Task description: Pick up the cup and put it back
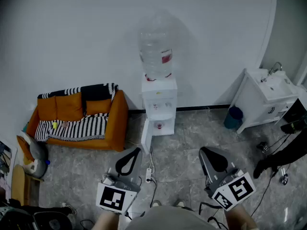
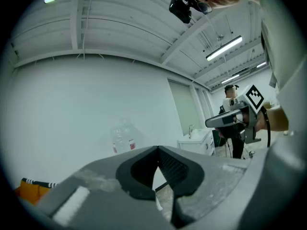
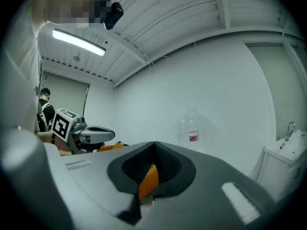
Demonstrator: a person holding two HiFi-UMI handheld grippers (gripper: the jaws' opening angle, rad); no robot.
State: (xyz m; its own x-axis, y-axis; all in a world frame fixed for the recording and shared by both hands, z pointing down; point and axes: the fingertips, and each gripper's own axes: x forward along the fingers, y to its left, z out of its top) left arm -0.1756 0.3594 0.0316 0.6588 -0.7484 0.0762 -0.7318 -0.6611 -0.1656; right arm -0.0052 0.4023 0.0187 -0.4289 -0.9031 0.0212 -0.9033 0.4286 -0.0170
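Head view shows a white wall point(image 1: 72, 42) at the far side and a grey tiled floor point(image 1: 192, 138). An orange sofa point(image 1: 76, 116) stands at far left. A water dispenser point(image 1: 158, 97) stands at centre against the wall and carries a clear bottle point(image 1: 156, 51). A white sink cabinet point(image 1: 266, 97) stands at far right.

The left tool point(image 1: 134, 153) and the right tool point(image 1: 207, 155) are held low at the near edge, level, both aimed at the dispenser. On each tool the jaws are pressed together at the tips, with nothing between them. The orange patch behind the right tool's jaws is the sofa beyond.

The cup point(image 1: 159, 125) is judged to be the small reddish item in the dispenser's open niche, below the taps. It is too small to confirm its shape or whether it stands upright.

Governing relation: the cup lies straight ahead on the far side, well apart from both tools and between their lines of aim. The left tool is the nearer. Either tool must spread its jaws before closing in.

View differences: only the head view shows the niche and the cup. In both gripper views the tool's own jaws hide the dispenser below its bottle. These views add the ceiling lights and a person standing in the background.
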